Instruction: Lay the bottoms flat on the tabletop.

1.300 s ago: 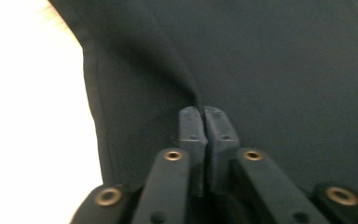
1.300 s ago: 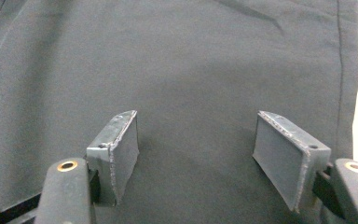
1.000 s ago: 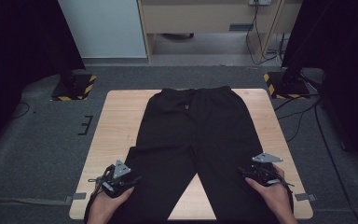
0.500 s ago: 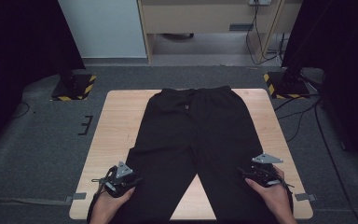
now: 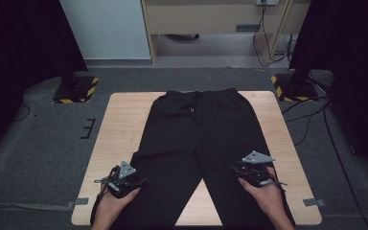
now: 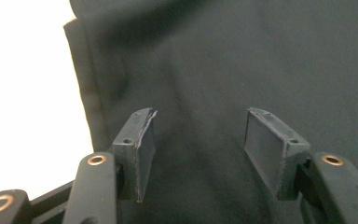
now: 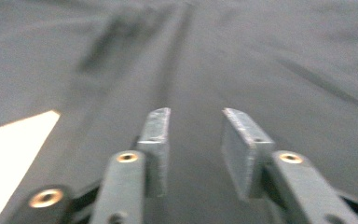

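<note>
A pair of black trousers (image 5: 196,139) lies flat on the wooden table (image 5: 120,120), waistband at the far side and legs running toward me. My left gripper (image 5: 133,181) rests at the outer edge of the left leg. Its jaws have just been opening and stand open (image 6: 198,140) over the dark cloth (image 6: 223,60), with nothing pinched between them. My right gripper (image 5: 237,168) hovers over the right leg. Its jaws (image 7: 196,140) have just been closing, but a gap remains and only the flat fabric (image 7: 242,56) shows beyond them.
Bare tabletop (image 6: 23,93) lies left of the left leg, and a wedge of it (image 5: 199,206) shows between the legs. Black-and-yellow floor bases (image 5: 74,91) (image 5: 294,86) stand at the far corners. Cables (image 5: 311,120) trail on the carpet at the right.
The right gripper has shifted inward over the right leg and lifted a little, its jaws now narrower. The left gripper has stayed in place.
</note>
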Tool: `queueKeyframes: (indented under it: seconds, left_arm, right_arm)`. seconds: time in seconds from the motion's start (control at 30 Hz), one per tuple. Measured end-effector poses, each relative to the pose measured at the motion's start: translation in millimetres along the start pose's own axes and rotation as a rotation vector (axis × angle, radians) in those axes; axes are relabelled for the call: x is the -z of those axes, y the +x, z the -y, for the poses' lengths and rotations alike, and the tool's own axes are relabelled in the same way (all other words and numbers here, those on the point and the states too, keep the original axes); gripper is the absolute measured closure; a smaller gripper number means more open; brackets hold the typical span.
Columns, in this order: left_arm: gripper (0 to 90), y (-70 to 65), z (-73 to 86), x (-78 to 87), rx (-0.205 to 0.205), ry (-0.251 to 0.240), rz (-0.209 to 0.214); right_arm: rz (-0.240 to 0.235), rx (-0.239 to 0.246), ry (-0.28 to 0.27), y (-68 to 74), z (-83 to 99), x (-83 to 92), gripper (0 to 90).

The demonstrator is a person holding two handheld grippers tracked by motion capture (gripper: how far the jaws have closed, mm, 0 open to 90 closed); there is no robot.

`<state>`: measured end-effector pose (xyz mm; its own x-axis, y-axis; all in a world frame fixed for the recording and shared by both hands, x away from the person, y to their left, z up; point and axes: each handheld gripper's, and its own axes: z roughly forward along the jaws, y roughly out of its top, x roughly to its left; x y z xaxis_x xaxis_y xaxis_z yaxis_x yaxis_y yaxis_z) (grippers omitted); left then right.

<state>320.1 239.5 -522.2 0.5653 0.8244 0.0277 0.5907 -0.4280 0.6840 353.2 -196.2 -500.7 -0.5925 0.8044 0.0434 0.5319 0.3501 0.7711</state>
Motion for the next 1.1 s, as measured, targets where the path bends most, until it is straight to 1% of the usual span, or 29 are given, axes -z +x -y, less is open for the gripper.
queueKeyframes:
  seconds: [0.03,0.07,0.1,0.17,0.27,0.33,0.37,0.43,0.47,0.5,0.57,0.6,0.67,0.7,0.73,0.77,0.8,0.83,0.87,0.9,0.93,0.97,1.03,1.07,1.1]
  left_arm:
    - [42.0,-1.1,1.7,-1.1,0.005,0.001,0.006]
    - [42.2,-1.7,2.8,-0.8,0.008,-0.005,0.01]
    - [42.3,-2.6,3.1,-0.5,0.006,-0.004,0.013]
    - [42.3,-4.6,4.2,0.7,0.004,-0.002,0.019]
    - [43.4,-9.3,8.0,3.2,0.005,-0.014,0.02]
    - [43.4,-13.5,9.2,5.2,0.003,-0.009,0.026]
    - [43.4,-15.8,9.5,6.3,-0.003,-0.004,0.03]
    - [43.4,-20.0,10.4,7.4,-0.012,-0.003,0.04]
    - [43.3,-21.3,10.5,7.8,-0.015,-0.001,0.045]
    - [42.9,-22.7,10.4,8.4,-0.019,0.004,0.051]
    - [41.6,-25.6,11.4,9.5,-0.032,0.006,0.063]
    - [41.3,-26.9,11.9,10.3,-0.036,0.007,0.068]
    - [40.6,-29.7,13.0,11.7,-0.041,0.01,0.08]
    - [39.8,-31.3,13.6,12.2,-0.048,0.01,0.085]
    - [38.8,-32.7,13.7,12.4,-0.053,0.012,0.095]
    - [37.4,-32.7,13.7,12.4,-0.053,0.012,0.095]
    - [37.4,-34.3,13.9,12.7,-0.052,0.011,0.104]
    - [36.5,-37.3,14.0,13.4,-0.038,0.009,0.136]
    - [36.1,-39.3,13.9,13.9,-0.041,0.011,0.146]
    - [36.0,-41.0,13.3,14.1,-0.046,0.018,0.151]
    - [34.8,-41.7,12.4,14.6,-0.048,0.024,0.156]
    - [33.7,-41.8,11.4,14.9,-0.047,0.02,0.159]
    - [31.2,-39.5,7.0,16.1,-0.067,-0.001,0.126]
    - [29.1,-39.5,7.0,16.1,-0.067,-0.001,0.126]
    - [26.1,-33.0,0.2,17.6,-0.065,-0.026,0.105]
  right_arm:
    - [-0.011,0.008,0.001,5.0,-4.1,-3.9,68.2]
    - [-0.019,0.004,-0.002,10.4,-8.1,-9.1,69.0]
    - [-0.029,0.014,0.001,14.7,-12.1,-14.2,69.0]
    - [-0.045,0.013,-0.006,24.4,-20.5,-25.6,67.0]
    - [-0.056,-0.016,-0.02,38.9,-32.8,-44.4,56.3]
    - [-0.064,-0.028,-0.016,47.8,-39.7,-59.6,46.1]
    - [-0.064,-0.03,-0.01,52.1,-43.1,-67.5,43.1]
    - [-0.039,-0.029,-0.005,60.5,-48.9,-81.1,37.9]
    - [-0.032,-0.031,-0.003,64.1,-51.1,-86.8,38.9]
    - [-0.022,-0.02,0.0,66.3,-52.5,-91.9,40.4]
    - [-0.009,-0.022,0.007,70.0,-53.2,-99.8,47.8]
    - [-0.013,-0.014,0.016,71.2,-52.8,-103.2,50.8]
    - [-0.049,-0.01,0.024,74.5,-51.1,-108.7,52.9]
    - [-0.072,-0.008,0.035,75.7,-50.0,-111.3,52.1]
    - [-0.083,-0.008,0.046,76.6,-48.6,-112.7,50.9]
    - [-0.083,-0.008,0.046,76.6,-48.6,-112.7,50.9]
    - [-0.088,-0.01,0.041,77.1,-47.4,-112.2,50.1]
    - [-0.128,-0.03,0.038,74.8,-46.6,-108.3,45.6]
    - [-0.132,-0.024,0.037,73.3,-46.5,-104.1,43.9]
    - [-0.129,-0.019,0.023,71.1,-46.0,-98.7,42.2]
    - [-0.131,-0.022,0.01,67.6,-45.2,-92.1,40.0]
    - [-0.13,-0.027,0.0,63.7,-44.1,-85.0,37.4]
    - [-0.112,-0.017,-0.015,53.1,-40.7,-70.2,32.0]
    - [-0.112,-0.017,-0.015,53.1,-40.7,-70.2,32.0]
    - [-0.082,-0.008,-0.022,39.9,-35.6,-54.7,26.6]
